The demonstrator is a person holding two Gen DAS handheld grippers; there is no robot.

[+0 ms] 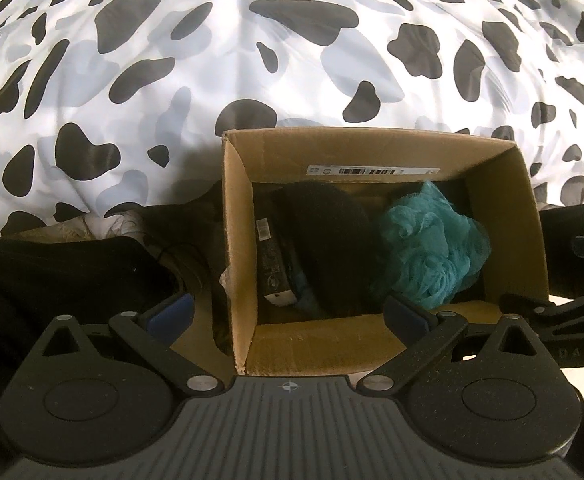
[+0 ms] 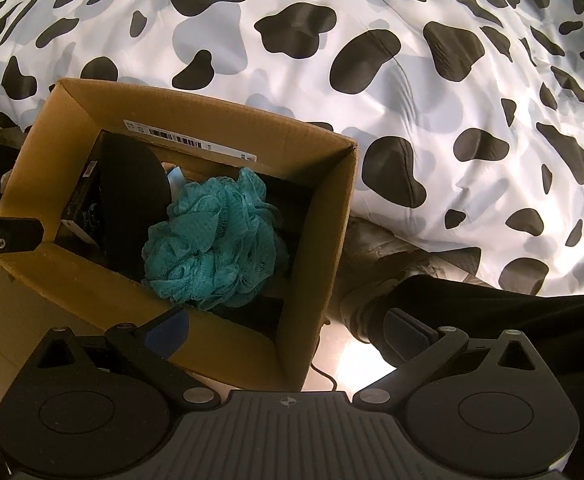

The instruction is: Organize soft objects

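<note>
An open cardboard box (image 1: 503,200) stands on the floor against a bed. Inside lie a teal mesh bath pouf (image 1: 431,248) on the right and a black soft item (image 1: 327,248) on the left, with a dark packaged item (image 1: 272,264) by the left wall. The right wrist view shows the same box (image 2: 323,216), pouf (image 2: 212,248) and black item (image 2: 132,196). My left gripper (image 1: 288,312) is open and empty above the box's near edge. My right gripper (image 2: 288,328) is open and empty over the box's near right corner.
A cow-print duvet (image 1: 292,60) covers the bed behind the box and shows in the right wrist view (image 2: 451,100). Dark clothing (image 1: 52,272) lies left of the box. A grey shoe and dark trouser leg (image 2: 391,272) are right of the box.
</note>
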